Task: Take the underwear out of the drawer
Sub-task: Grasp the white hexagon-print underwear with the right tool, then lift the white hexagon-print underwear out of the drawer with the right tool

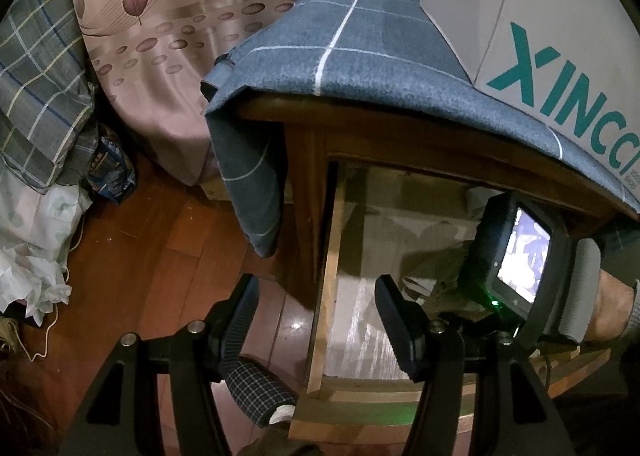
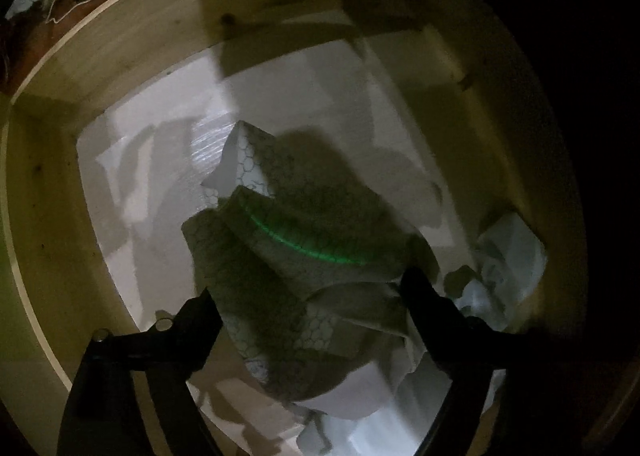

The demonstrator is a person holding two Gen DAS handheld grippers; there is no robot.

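Note:
The wooden drawer [image 1: 326,256] is pulled open under a cabinet draped with a blue-grey checked cloth [image 1: 360,47]. In the right wrist view my right gripper [image 2: 312,296] is open inside the drawer [image 2: 48,191], its jaws on either side of white underwear with a honeycomb print [image 2: 296,256] that lies on the drawer's white lining. In the left wrist view my left gripper [image 1: 316,304] is open and empty, held over the drawer's left wall. The right gripper's body and screen [image 1: 516,256] show there, down in the drawer.
A crumpled white cloth [image 2: 504,268] lies at the drawer's right side. A bed with a leaf-print cover [image 1: 160,55] and plaid bedding [image 1: 36,75] stand left. A slipper [image 1: 256,388] lies on the wooden floor [image 1: 168,256]. A white XINCC box [image 1: 540,35] sits on the cabinet.

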